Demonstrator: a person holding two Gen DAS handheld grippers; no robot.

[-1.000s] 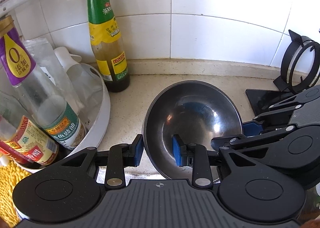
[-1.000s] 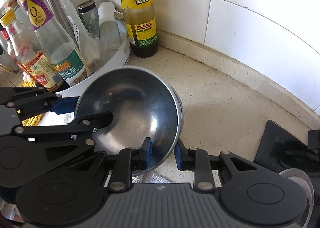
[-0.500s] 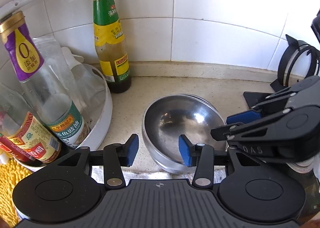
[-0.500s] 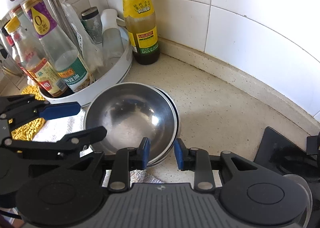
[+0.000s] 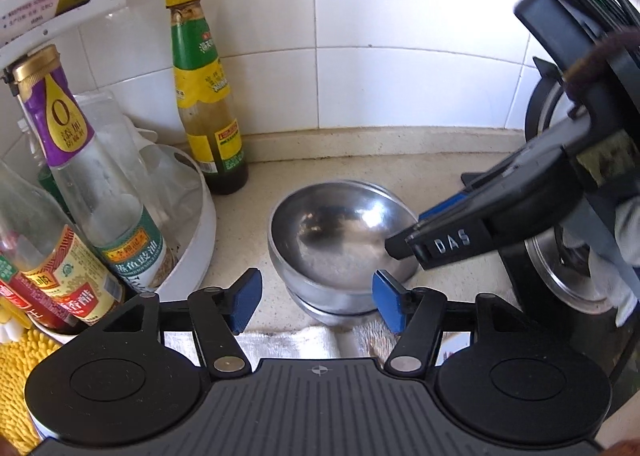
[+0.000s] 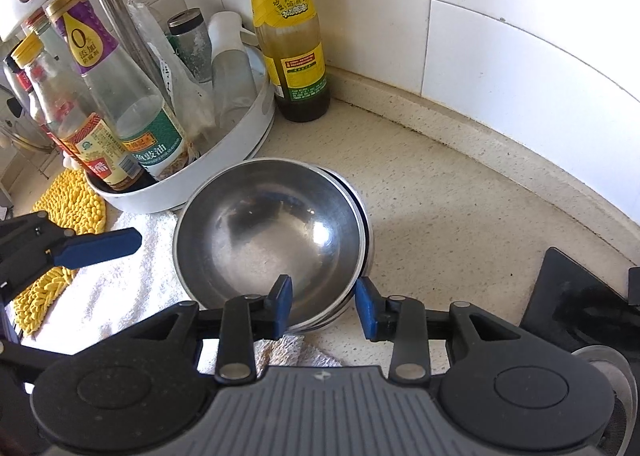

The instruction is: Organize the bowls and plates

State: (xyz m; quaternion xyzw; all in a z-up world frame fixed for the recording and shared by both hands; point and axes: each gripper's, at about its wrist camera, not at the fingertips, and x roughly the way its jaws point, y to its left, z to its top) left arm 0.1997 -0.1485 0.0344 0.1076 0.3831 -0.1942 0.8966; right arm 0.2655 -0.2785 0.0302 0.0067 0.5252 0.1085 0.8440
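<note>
- While the top steel bowl [image 6: 268,232] is sitting nested in the stack of bowls [image 5: 340,306] on the counter [image 6: 460,208], just beside the white bottle tray [image 6: 256,128], I am letting it go.
- My right gripper [image 6: 322,302] is straddling the bowl's near rim, its jaws opening, one pad inside and one outside, neither pressing.
- My left gripper [image 5: 316,300] is opening too, with nothing between its pads, hanging just short of the stack.
- I am judging the release best done by widening fully before lifting, so no pad is dragging the rim and tipping the bowl.
- I am minding the towel [image 6: 132,284] under the stack's near edge, since it may be leaving the bowls slightly uneven.
- I am also keeping clear of the sauce bottle [image 6: 290,36] behind.
</note>
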